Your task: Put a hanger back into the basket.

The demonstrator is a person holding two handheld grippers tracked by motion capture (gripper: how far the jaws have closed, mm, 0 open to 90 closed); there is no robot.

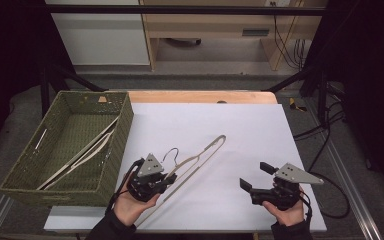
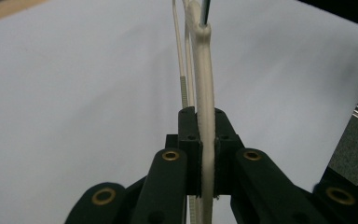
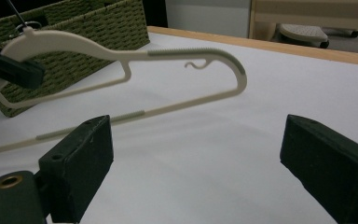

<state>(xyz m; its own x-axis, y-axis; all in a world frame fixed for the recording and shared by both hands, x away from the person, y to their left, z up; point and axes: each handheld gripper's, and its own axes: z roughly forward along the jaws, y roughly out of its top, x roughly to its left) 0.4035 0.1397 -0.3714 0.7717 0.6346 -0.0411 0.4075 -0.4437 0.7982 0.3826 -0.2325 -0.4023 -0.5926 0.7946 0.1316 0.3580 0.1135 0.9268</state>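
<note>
The left claw [image 1: 166,179] is clamped on the cream hanger [image 1: 200,156] near its hook, lifting that end off the white table [image 1: 240,130], probably to carry it to the woven basket [image 1: 122,130] just beside it, where other hangers lie. The right claw [image 1: 256,176] hovers with jaws wide and empty, likely ready to steady the far shoulder

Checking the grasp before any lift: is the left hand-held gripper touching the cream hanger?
Touching. In the left gripper view, the left hand-held gripper has both jaws pressed against the hanger.
</note>
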